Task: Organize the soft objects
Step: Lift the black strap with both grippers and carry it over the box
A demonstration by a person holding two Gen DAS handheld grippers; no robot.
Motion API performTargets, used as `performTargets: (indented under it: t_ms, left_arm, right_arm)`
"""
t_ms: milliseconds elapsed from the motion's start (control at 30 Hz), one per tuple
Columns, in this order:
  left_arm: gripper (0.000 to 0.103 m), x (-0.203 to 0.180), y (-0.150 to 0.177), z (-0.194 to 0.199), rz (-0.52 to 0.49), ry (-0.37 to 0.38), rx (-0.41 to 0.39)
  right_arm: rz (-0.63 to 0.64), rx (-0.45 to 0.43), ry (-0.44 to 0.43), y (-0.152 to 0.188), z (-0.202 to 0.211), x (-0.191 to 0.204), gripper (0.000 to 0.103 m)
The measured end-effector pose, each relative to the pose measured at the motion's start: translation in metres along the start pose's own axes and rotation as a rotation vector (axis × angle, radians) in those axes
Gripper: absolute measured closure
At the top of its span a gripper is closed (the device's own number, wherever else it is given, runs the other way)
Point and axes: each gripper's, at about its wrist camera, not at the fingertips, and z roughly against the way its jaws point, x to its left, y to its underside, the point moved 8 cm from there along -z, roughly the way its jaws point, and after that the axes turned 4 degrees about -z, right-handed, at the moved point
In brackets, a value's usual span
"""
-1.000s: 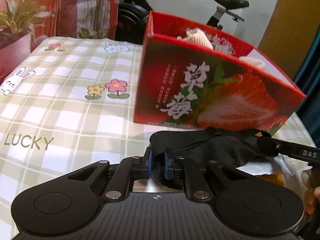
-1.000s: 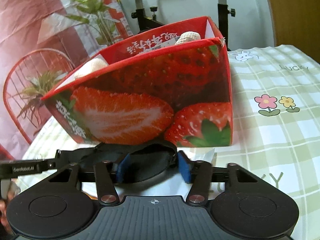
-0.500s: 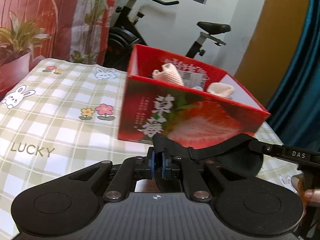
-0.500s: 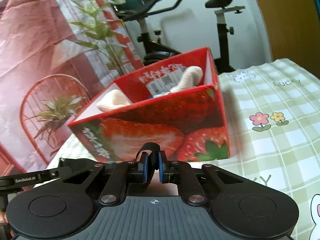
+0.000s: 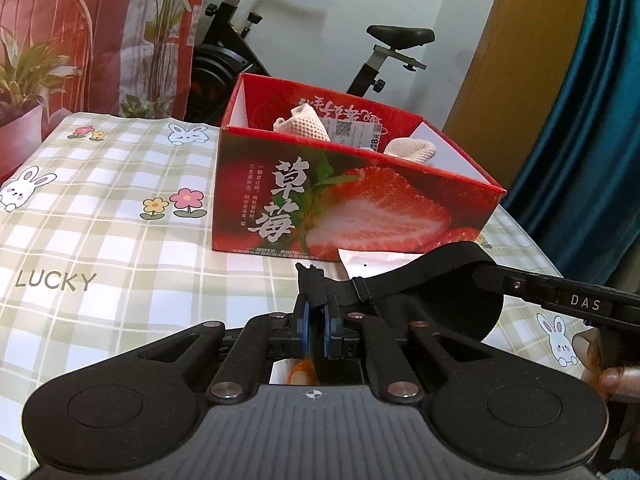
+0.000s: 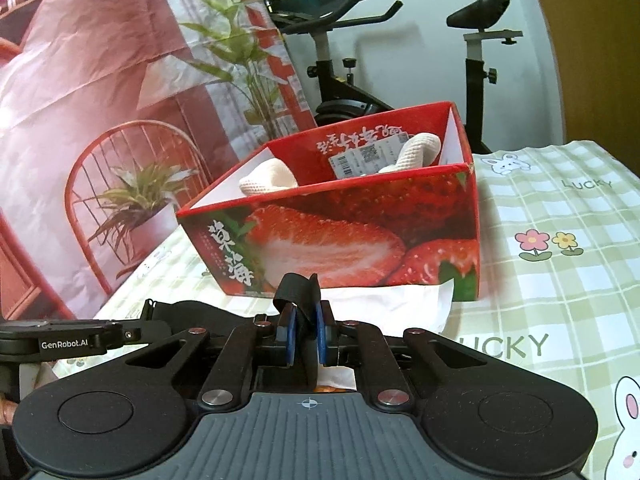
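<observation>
Your left tool (image 5: 316,322) is pinched tight on the strap end of a black eye mask (image 5: 448,292); blue pads (image 5: 305,320) nearly meet w/ only the strap between. In the left wrist view the mask's padded oval hangs off to the right, above the worktop (image 5: 100,248), and the right tool's finger marked DAS crosses in front of it. Your right tool (image 6: 305,330) is likewise clamped on black fabric of the same mask (image 6: 298,292), a folded loop sticking up btwn its pads; more of the mask runs left toward the left tool's finger marked GenRobot.AI. So you hold the mask w/ both tools, lifted, just in front of the strawberry box (image 5: 352,208).

Box sits open-topped on the checked tablecloth; inside are two cream knit items (image 5: 304,126) and a labelled packet (image 6: 368,156). A white paper or plastic sheet (image 6: 392,304) lies on the cloth at the box's near edge, under the tools. Something orange shows below each tool; can't tell what. Exercise bike (image 6: 352,92) stands behind the worktop.
</observation>
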Motion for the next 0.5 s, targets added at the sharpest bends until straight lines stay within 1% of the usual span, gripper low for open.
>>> performTargets:
  t_ms: [100,233,367,500]
  left_arm:
    - [0.095,0.000,-0.003,0.003,-0.001,0.001,-0.007]
    - [0.095,0.003,-0.019,0.016,0.001,0.014,-0.054]
    - [0.095,0.006,-0.052,0.037,0.010,0.025,-0.130]
    - [0.095,0.000,-0.093,0.049,-0.037,0.033,-0.199]
  right_arm:
    - [0.008,-0.001,0.004,-0.002,0.000,0.001,0.093]
    - [0.039,-0.037,-0.016,-0.021,0.010,0.007,0.094]
    - [0.080,-0.091,-0.048,-0.055,0.023,0.018,0.094]
    - [0.105,-0.130,-0.077,-0.097,0.028,0.027,0.094]
